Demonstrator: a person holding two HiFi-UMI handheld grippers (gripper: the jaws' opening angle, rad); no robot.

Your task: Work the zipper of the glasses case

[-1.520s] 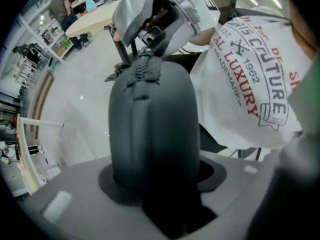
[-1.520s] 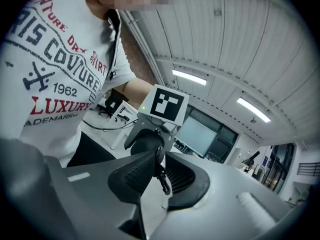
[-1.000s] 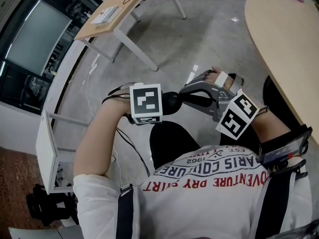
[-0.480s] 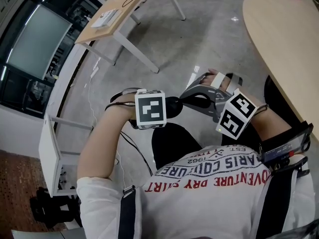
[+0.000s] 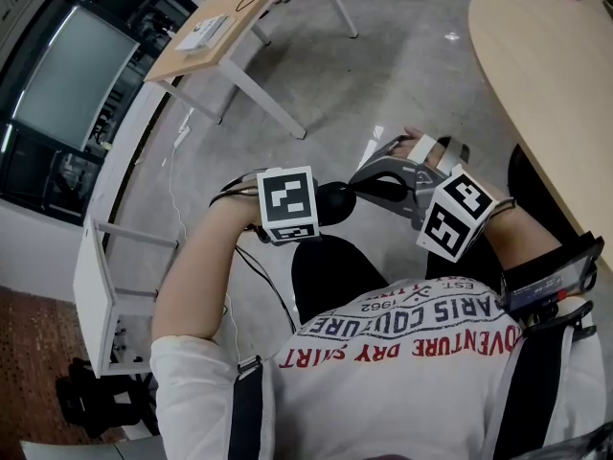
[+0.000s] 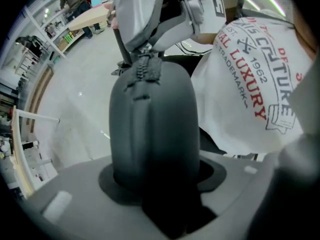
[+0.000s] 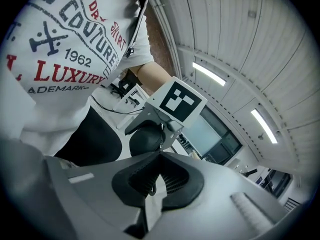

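A black hard-shell glasses case point(image 5: 333, 202) hangs in the air in front of the person's lap. My left gripper point(image 5: 321, 206) is shut on one end of it; in the left gripper view the case point(image 6: 152, 124) stands up between the jaws, zipper track facing the camera. My right gripper point(image 5: 352, 189) meets the case's other end from the right. Its jaws are closing, and the tips point(image 6: 144, 44) pinch the small metal zipper pull point(image 6: 145, 50). In the right gripper view the pull point(image 7: 160, 143) sits at the jaw tips, with the case point(image 7: 145, 138) just beyond.
A round wooden table point(image 5: 536, 75) lies to the right. A small desk point(image 5: 220, 36) with cables stands at the upper left, and a white frame point(image 5: 96, 295) at the left. The person's white printed shirt point(image 5: 431, 343) and dark trousers are just below the grippers.
My left gripper with the case has shifted a little to the right, toward the right gripper. The right hand has stayed nearly where it was.
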